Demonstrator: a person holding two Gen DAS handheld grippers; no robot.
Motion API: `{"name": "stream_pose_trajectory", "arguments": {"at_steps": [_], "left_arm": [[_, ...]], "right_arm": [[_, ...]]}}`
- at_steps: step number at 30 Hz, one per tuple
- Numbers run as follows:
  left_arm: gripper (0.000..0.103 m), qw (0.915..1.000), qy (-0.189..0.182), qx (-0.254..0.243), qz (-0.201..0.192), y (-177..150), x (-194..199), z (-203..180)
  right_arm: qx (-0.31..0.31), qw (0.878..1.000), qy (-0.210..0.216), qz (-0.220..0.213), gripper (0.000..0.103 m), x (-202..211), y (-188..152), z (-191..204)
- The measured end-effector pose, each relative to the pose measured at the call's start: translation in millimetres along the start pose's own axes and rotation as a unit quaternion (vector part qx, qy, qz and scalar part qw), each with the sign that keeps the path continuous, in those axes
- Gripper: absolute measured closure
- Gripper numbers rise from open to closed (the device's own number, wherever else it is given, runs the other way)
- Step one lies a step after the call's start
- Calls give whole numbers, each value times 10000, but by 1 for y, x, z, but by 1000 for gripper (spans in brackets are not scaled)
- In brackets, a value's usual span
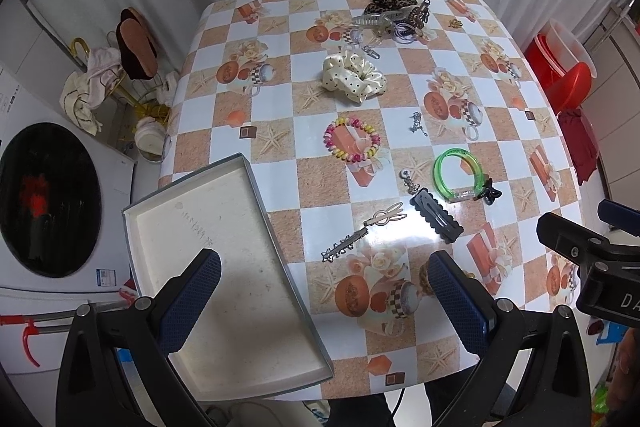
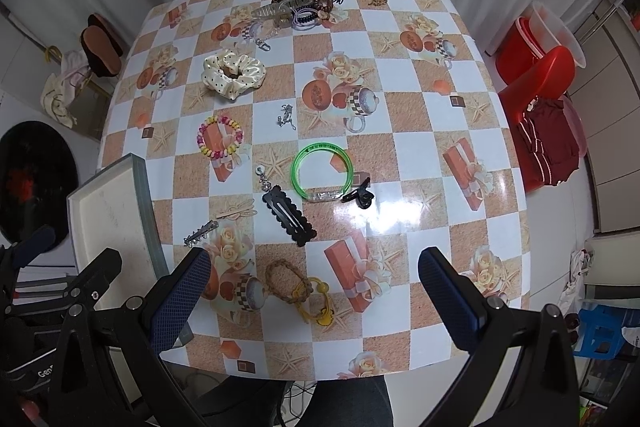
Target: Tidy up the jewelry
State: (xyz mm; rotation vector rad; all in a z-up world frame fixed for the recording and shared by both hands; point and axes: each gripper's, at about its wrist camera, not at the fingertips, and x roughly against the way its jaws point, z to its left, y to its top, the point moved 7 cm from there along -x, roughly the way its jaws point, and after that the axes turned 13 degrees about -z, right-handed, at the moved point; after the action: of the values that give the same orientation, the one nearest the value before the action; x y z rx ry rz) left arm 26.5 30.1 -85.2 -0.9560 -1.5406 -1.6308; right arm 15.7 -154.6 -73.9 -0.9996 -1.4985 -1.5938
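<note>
An empty shallow white box (image 1: 224, 267) sits at the table's near left corner; it also shows in the right wrist view (image 2: 112, 223). Jewelry and hair pieces lie scattered on the table: a green bangle (image 2: 322, 171), a black scalloped clip (image 2: 290, 217), a coloured coil bracelet (image 2: 220, 141), a cream scrunchie (image 2: 233, 73), a silver star clip (image 1: 344, 245), a braided brown bracelet with a yellow tie (image 2: 298, 287). My left gripper (image 1: 324, 295) is open above the box's right edge. My right gripper (image 2: 314, 287) is open above the braided bracelet.
A pile of clips and scrunchies (image 2: 304, 1) lies at the table's far edge. A small chain (image 2: 286, 119) lies mid-table. A washing machine (image 1: 48, 195) stands left of the table. Red tubs (image 2: 536, 55) stand to the right. The checked tablecloth (image 2: 420, 131) hangs over the edges.
</note>
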Motion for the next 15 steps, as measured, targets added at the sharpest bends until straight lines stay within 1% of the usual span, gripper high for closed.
{"name": "stream_pose_trajectory", "arguments": {"at_steps": [15], "left_arm": [[0, 10000, 32, 21, 37, -2, -2, 0]], "right_arm": [[-15, 10000, -3, 46, 0, -2, -1, -1]]}}
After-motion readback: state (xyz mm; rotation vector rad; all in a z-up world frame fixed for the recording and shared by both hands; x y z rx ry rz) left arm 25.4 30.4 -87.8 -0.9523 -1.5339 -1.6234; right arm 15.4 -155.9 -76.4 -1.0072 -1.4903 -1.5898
